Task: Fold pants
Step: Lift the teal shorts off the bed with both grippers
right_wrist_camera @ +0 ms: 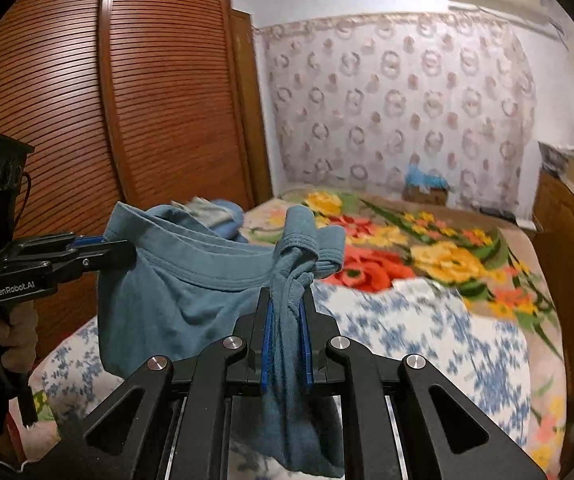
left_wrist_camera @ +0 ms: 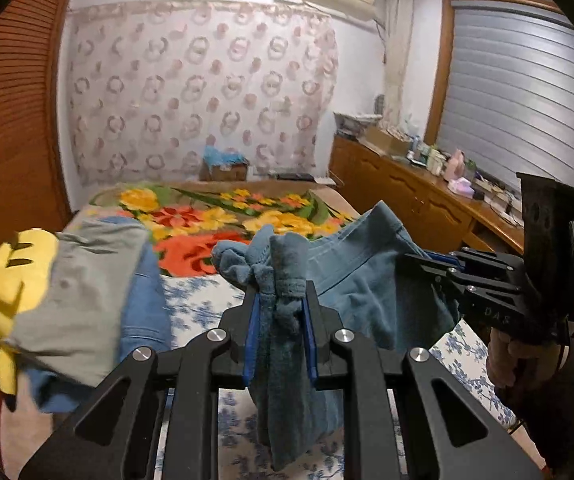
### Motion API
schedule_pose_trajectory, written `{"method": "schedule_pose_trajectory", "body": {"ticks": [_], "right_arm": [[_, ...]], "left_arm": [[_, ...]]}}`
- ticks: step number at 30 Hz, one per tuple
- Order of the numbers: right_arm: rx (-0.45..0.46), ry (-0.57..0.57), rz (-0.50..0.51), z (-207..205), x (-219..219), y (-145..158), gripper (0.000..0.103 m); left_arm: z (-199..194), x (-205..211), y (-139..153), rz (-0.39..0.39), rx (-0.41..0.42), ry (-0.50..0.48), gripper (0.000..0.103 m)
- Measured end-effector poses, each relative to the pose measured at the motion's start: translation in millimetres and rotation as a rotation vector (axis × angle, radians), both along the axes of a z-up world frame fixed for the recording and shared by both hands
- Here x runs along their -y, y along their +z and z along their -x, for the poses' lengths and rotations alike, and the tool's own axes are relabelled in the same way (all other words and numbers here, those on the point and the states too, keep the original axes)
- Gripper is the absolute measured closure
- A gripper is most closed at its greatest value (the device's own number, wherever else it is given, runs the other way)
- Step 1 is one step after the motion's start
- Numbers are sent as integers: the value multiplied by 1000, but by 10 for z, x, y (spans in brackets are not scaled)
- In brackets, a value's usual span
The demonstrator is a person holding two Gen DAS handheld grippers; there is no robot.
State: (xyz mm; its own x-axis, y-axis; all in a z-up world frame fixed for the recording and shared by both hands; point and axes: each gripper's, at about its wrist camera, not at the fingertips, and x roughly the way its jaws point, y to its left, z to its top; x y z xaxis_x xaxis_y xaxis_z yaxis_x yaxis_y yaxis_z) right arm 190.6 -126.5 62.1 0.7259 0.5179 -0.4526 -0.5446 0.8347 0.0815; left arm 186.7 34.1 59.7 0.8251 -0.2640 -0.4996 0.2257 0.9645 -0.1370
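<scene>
The white lettering "GenRobot.AI" reads plainly on the body of the left claw (right_wrist_camera: 105, 249) as the right wrist view catches it from the side, and on the right claw (left_wrist_camera: 433, 266), seen from the left wrist view, only the letters "DAS" can be made out. Both claws are nearly closed, each pinching a bunched fold of the teal pants (left_wrist_camera: 351, 280) between its blue pads (left_wrist_camera: 253, 340). The waistband stretches between the two claws, clear of the bed (right_wrist_camera: 427, 320), and the rest of the cloth hangs below them. To the left of the left claw lies a pile of folded clothes (left_wrist_camera: 71, 300), yellow, grey and blue, blurred at its near edge. Far ahead of both claws, at the end of the bed against the patterned curtain, a cardboard box (left_wrist_camera: 227, 170) holds something blue heaped above its rim; what it is cannot be told. Beyond the right claw a wooden surface (left_wrist_camera: 419, 196) carries small bottles and boxes, their labels too small to read. A hand (right_wrist_camera: 3, 332) grips the left claw's handle.
</scene>
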Motion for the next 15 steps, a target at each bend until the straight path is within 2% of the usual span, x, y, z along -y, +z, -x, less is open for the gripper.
{"method": "schedule_pose_trajectory", "body": {"ticks": [4, 15], "right_arm": [[29, 60, -2, -69, -193, 47, 91], [72, 180, 4, -649, -610, 87, 91]], "left_arm": [[97, -241, 60, -1, 22, 59, 83], [63, -831, 134, -6, 54, 181, 83]]}}
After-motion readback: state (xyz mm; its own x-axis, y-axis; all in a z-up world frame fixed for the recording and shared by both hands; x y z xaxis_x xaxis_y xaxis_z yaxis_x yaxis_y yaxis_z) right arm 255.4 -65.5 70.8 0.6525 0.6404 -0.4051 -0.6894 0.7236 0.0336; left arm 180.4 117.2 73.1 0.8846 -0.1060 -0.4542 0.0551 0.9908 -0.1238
